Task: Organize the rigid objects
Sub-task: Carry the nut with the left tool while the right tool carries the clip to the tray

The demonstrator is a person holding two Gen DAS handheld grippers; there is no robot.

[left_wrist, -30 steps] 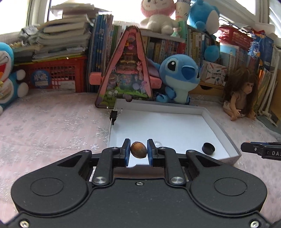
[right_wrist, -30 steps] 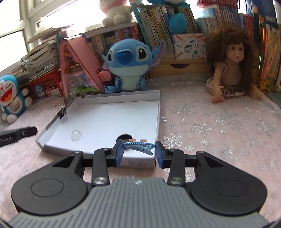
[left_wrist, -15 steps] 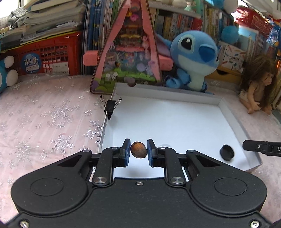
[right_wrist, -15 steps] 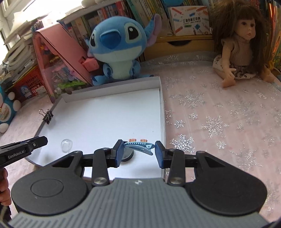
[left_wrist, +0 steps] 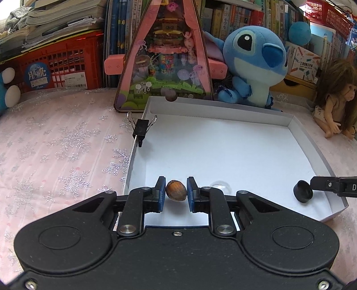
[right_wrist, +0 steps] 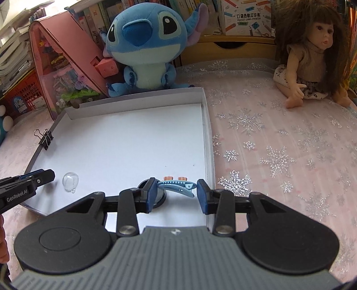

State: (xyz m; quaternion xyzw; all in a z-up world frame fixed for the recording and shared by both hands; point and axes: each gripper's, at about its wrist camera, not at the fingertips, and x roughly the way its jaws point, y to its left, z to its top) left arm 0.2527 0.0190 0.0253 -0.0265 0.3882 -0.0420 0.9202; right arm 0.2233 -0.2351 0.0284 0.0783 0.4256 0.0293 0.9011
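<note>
Left wrist view: compared with a second ago, the white tray (left_wrist: 223, 154) is seen closer and from higher up, filling more of the picture, and the window and upper shelves have dropped out of sight. The left tongs (left_wrist: 176, 193) are narrowed on a brown hazelnut (left_wrist: 175, 193), pinched between the blue pads exactly as before, above the tray's near left corner. A clear glass bulb (left_wrist: 219, 185) lies on the tray floor just right of the tongs. The black cap (left_wrist: 302, 191) lies near the tray's right corner, and the tip of the right tongs, formerly outside the tray, is now just beside it. A black binder clip (left_wrist: 141, 129) is clamped on the tray's left wall. Another dark nut (left_wrist: 171, 94) sits by the far rim. On the red crate (left_wrist: 67, 64) a round blue label with two Chinese characters and "Moon" can be read.

Right wrist view: the tray (right_wrist: 138, 142) has likewise drawn nearer since the earlier picture. The right tongs (right_wrist: 176, 195) are held at a middling width around a blue shark-shaped hair clip (right_wrist: 177, 187), its ends against the pads, over the tray's near right corner and partly hiding the black cap (right_wrist: 160, 199). The left tongs (right_wrist: 33, 178), marked "GenRobot.AI", now reach to just beside the glass bulb (right_wrist: 70, 180). On the white box (right_wrist: 245, 17) behind the doll (right_wrist: 312, 58), "POCKET LABEL PRINTER" is printed under Chinese characters. The blue plush (right_wrist: 145, 44) sits behind the tray on the snowflake-patterned worktop (right_wrist: 279, 145).
</note>
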